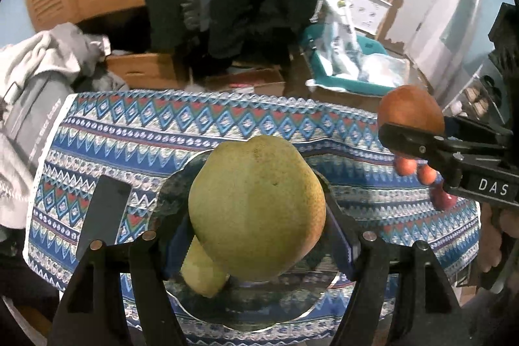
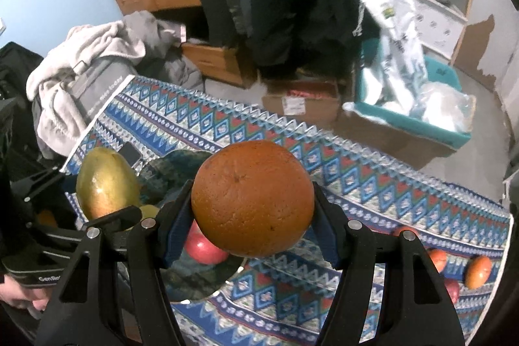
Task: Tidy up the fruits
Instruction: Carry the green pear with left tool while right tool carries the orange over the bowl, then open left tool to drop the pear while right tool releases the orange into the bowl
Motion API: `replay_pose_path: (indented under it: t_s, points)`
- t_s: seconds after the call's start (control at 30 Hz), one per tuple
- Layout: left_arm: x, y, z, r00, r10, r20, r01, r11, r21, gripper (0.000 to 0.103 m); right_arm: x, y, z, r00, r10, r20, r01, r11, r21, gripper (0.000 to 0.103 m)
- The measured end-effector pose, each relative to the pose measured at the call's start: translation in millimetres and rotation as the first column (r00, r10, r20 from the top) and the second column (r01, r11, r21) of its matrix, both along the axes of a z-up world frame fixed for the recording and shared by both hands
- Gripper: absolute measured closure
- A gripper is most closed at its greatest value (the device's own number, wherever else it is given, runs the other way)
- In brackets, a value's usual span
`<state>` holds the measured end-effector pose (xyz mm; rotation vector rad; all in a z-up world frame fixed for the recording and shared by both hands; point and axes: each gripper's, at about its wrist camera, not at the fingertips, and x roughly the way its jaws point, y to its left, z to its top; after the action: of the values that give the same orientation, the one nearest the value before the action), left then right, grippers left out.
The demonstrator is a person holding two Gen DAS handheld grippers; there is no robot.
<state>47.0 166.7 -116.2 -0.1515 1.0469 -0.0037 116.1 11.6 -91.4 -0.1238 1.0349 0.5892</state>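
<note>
My left gripper point(image 1: 256, 235) is shut on a large green pear point(image 1: 256, 206) and holds it above a round dark plate point(image 1: 181, 184). A second green pear point(image 1: 202, 274) lies on the plate beneath. My right gripper point(image 2: 253, 216) is shut on an orange point(image 2: 253, 200), held above the plate's point(image 2: 181, 164) right side. A red apple point(image 2: 204, 248) lies on the plate under the orange. The right gripper with the orange point(image 1: 410, 112) shows at the right of the left wrist view. The held pear point(image 2: 107, 184) shows at the left of the right wrist view.
A patterned blue cloth point(image 1: 227, 125) covers the table. A dark phone point(image 1: 103, 209) lies left of the plate. Several small oranges and apples point(image 2: 478, 271) lie on the cloth at the right. Boxes, a teal bin point(image 2: 421, 125) and clothes point(image 2: 81, 70) stand beyond the table.
</note>
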Motion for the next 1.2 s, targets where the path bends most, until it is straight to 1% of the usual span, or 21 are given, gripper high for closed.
replay_pose_path:
  t_s: [0.17, 0.3, 0.4, 0.5, 0.63, 0.73, 0.87, 1.2]
  points:
    - [6, 20, -17, 0.998, 0.041, -0.036, -0.041, 0.999, 0.000, 0.029, 7, 16, -18, 0.999, 0.009, -0.052, -0.009, 1.000, 0.001, 0.036]
    - [12, 33, -36, 0.995, 0.065, -0.080, -0.067, 0.998, -0.020, 0.029, 11, 32, -33, 0.996, 0.020, -0.088, -0.021, 1.000, -0.005, 0.036]
    - [14, 38, -46, 0.994, 0.067, -0.091, -0.069, 0.997, -0.024, 0.029, 13, 46, -48, 0.992, 0.033, -0.125, -0.034, 0.999, -0.009, 0.036]
    - [16, 42, -58, 0.991, 0.079, -0.111, -0.080, 0.997, -0.008, 0.029, 13, 58, -63, 0.987, 0.049, -0.153, -0.053, 0.998, -0.020, 0.036]
    - [17, 50, -70, 0.985, 0.098, -0.142, -0.104, 0.994, -0.042, 0.029, 16, 67, -82, 0.981, 0.053, -0.186, -0.061, 0.997, -0.039, 0.036]
    - [19, 54, -79, 0.981, 0.103, -0.162, -0.111, 0.993, -0.039, 0.029, 18, 69, -95, 0.975, 0.050, -0.214, -0.061, 0.997, -0.047, 0.036]
    - [20, 56, -91, 0.978, 0.108, -0.179, -0.116, 0.993, -0.031, 0.029, 19, 70, -105, 0.971, 0.049, -0.234, -0.063, 0.997, -0.051, 0.036]
    - [25, 57, -96, 0.975, 0.115, -0.190, -0.127, 0.991, -0.051, 0.029, 20, 72, -117, 0.961, 0.050, -0.273, -0.065, 0.997, -0.046, 0.035]
